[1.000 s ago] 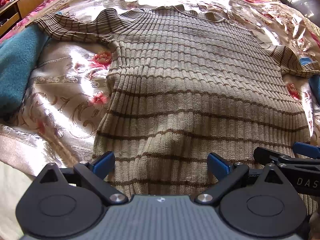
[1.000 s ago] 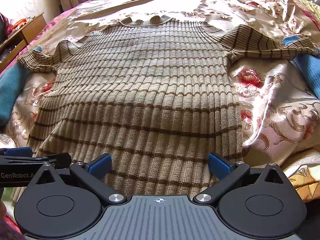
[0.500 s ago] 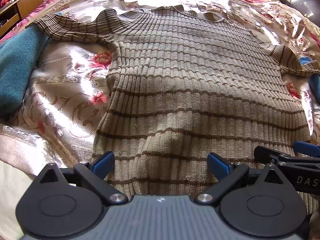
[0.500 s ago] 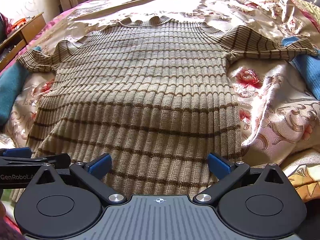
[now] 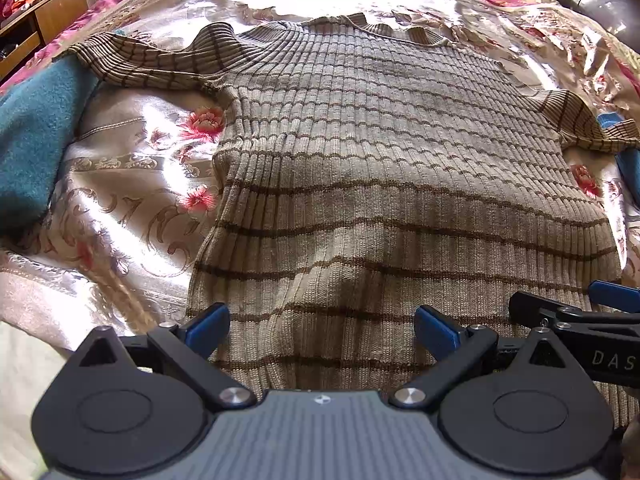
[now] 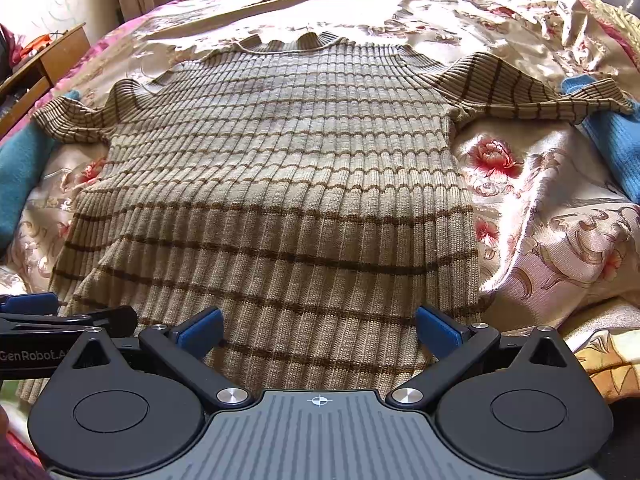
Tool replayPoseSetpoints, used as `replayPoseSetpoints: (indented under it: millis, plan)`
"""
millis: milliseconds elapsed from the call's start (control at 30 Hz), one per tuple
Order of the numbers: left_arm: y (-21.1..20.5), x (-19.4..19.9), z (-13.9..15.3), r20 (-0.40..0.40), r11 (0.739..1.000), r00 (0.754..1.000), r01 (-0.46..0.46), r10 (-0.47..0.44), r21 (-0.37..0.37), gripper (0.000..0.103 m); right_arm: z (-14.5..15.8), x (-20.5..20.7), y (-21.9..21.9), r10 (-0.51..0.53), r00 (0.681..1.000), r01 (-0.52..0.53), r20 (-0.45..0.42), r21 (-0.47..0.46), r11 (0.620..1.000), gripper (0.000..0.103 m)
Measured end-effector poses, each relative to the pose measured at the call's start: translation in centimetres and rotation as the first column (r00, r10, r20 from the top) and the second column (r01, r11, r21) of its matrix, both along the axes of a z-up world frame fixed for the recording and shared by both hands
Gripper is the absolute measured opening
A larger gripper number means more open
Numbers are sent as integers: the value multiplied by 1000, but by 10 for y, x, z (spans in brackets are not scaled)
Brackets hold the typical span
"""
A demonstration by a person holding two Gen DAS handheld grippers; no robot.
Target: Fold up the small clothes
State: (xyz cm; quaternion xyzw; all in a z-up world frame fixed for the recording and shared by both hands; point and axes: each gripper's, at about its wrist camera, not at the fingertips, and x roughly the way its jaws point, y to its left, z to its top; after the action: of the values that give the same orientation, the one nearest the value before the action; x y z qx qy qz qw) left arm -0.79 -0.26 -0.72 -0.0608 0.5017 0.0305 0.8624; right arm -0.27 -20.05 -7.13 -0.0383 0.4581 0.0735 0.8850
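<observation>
**Nothing has moved: both grippers wait at the hem**

The left gripper [image 5: 320,326] and right gripper [image 6: 318,326] have held still for the past second, fingers spread wide, empty, over the hem. The sweater [image 6: 272,184] lies flat on the bed [image 6: 540,208], sleeves out. Folding has not begun.

A floral satin bedspread [image 5: 132,208] covers the bed; a wooden side table [image 5: 44,24] stands at its far left.
</observation>
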Motion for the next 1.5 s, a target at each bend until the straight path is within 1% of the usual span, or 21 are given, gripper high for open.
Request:
replayPoseSetpoints:
  millis: [1233, 1500]
  plan:
    - [-1, -3, -2, 3, 1000, 1000, 4, -4, 17, 103, 1, -2, 3, -2, 1000, 2, 14, -34, 999, 103]
    - [-3, -3, -3, 1, 1000, 1000, 6, -6, 30, 103, 0, -2, 4, -4, 1000, 5, 15, -47, 999, 103]
